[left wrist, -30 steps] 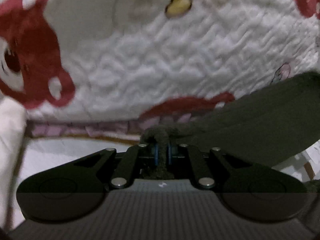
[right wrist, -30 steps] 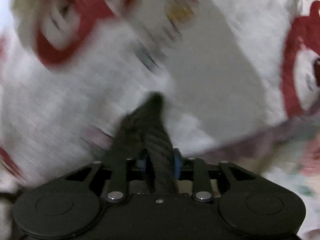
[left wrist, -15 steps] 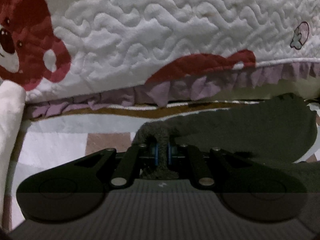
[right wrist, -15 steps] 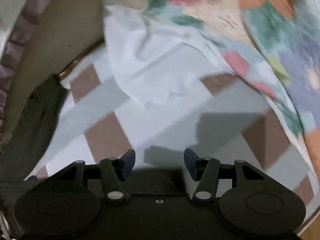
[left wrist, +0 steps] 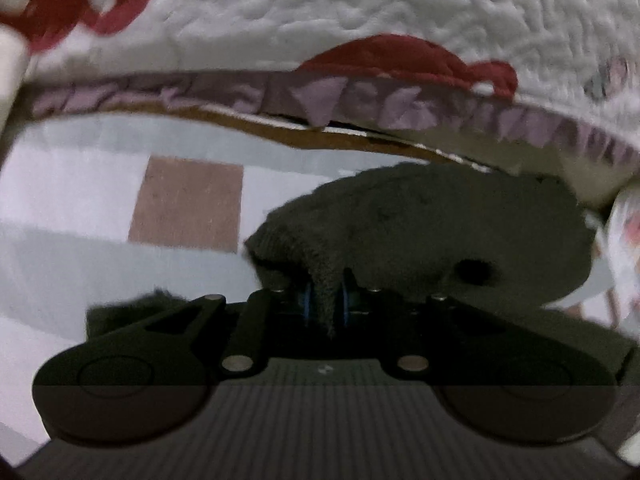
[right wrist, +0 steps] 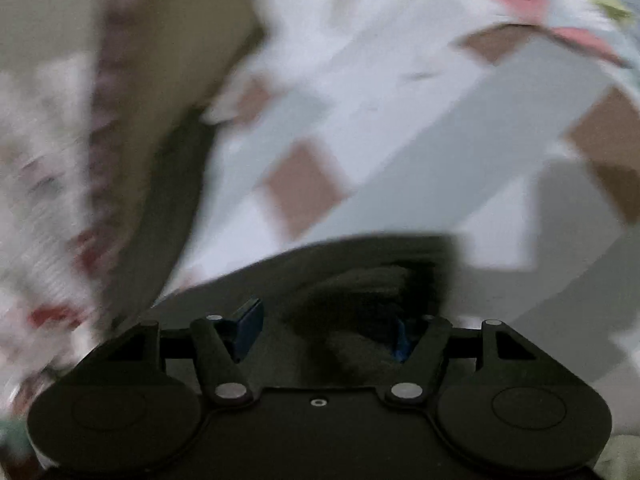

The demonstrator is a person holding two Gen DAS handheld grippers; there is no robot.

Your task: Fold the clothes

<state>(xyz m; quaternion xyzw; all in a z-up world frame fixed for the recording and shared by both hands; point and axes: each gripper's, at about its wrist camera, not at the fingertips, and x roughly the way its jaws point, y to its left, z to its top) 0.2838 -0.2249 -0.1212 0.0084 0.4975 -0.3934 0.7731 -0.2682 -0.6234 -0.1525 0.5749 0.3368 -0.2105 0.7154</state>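
No readable text, labels, brands or numbers in either view from where I sit. The quilt carries only red printed shapes, no lettering. The checked sheet has plain colour blocks. A tiny pale mark sits on the left claw body, too small to read. Right wrist view is motion-blurred.

You've got open checkered sheet left of the dark garment; the quilt's ruffled edge blocks just beyond it.
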